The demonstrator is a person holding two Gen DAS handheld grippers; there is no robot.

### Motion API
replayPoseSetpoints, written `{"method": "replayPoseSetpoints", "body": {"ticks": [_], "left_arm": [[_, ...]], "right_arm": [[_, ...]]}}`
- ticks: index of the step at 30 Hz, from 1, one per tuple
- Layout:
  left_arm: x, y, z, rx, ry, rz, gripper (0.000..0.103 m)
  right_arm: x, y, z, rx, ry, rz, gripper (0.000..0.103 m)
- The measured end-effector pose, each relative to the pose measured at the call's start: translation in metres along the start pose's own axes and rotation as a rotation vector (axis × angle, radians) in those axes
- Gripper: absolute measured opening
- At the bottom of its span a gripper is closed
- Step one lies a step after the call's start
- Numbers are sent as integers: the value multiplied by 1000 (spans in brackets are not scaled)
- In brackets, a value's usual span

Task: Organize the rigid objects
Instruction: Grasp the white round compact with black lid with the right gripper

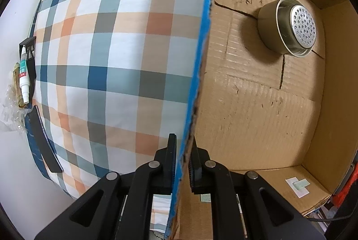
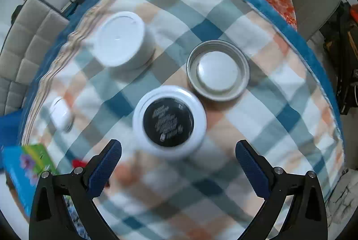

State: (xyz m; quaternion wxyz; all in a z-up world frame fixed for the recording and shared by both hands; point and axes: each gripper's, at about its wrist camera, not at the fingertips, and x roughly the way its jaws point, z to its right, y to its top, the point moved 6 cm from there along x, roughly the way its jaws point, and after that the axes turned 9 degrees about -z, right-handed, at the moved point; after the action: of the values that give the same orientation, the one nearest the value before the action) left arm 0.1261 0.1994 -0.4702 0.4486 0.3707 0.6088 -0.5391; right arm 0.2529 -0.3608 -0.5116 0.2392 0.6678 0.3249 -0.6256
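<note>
Black-lidded jar (image 2: 169,122) sits at 12 o'clock from right gripper (image 2: 178,155), just beyond its wide-open, empty fingers.
L gripper (image 1: 182,164) pinches cardboard box (image 1: 257,106) wall; R is nearer, jar upright on checked cloth (image 2: 257,123).

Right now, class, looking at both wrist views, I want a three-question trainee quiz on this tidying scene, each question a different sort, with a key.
1. True or false: the left gripper pinches the blue-taped wall of the brown cardboard box.
2. Which object lies inside that box?
A. perforated round metal strainer cup
B. white earbud case
3. Fill in: the right gripper is ____ above the white jar with the black label.

Key: 1 true; 2 A; 3 open.
</note>
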Motion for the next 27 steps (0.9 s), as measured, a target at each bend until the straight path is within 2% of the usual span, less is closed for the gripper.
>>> {"method": "replayPoseSetpoints", "body": {"ticks": [2,5,8,15,19,23,27], "left_arm": [[1,1,0,-5,-1,0,8],[2,2,0,-9,0,-1,8],[3,2,0,-11,-1,0,8],[3,2,1,-6,4,3,8],[2,0,3,-2,10,5,8],[2,0,5,2,12,7,8],[2,-1,9,7,15,10,8]], "right_arm": [[10,8,-1,22,12,-3,100],[25,15,-4,42,46,-32,83],[31,21,-8,31,17,-38,78],[26,9,-28,-63,-14,-70,78],[21,-14,-42,-132,-30,-88,78],[3,-39,-69,-211,-11,-80,78],[-26,-62,-101,-277,50,-65,78]]}}
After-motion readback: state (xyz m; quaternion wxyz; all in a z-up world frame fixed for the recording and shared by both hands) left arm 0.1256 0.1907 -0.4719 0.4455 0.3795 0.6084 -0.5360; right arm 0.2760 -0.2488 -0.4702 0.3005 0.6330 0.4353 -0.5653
